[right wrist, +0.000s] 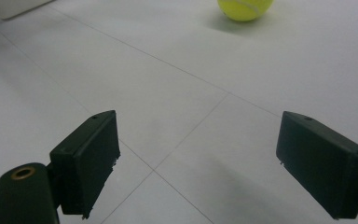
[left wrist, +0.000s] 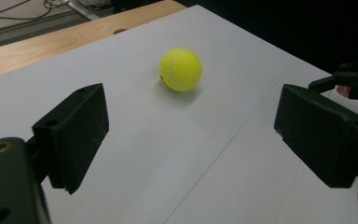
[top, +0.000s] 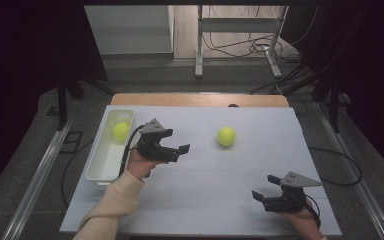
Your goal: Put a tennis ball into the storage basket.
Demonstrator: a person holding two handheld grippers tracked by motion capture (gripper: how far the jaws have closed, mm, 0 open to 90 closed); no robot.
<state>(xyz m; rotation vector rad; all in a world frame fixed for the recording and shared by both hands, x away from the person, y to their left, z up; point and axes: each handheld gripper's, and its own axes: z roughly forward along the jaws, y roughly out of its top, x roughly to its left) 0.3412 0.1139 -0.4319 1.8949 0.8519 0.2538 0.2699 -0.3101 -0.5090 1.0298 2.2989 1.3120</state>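
A yellow tennis ball (top: 226, 136) lies loose on the white table top, right of centre; it also appears as the ball (left wrist: 180, 69) ahead of my left jaws and the ball (right wrist: 245, 8) at the top edge of the right gripper view. A second yellow ball (top: 121, 130) rests inside the white bin (top: 98, 165) at the left. My left gripper (top: 181, 151) hovers beside the bin, pointing right toward the loose ball, open and empty (left wrist: 191, 135). Near the front right edge my right gripper (top: 258, 196) is held low, open with nothing between its jaws (right wrist: 198, 163).
The white sheet ends at a wooden table edge (top: 200, 99) at the back. Behind it stand a metal frame (top: 240, 30) and loose cables on the floor. The other hand's gripper (left wrist: 354, 79) shows at the right of the left gripper view.
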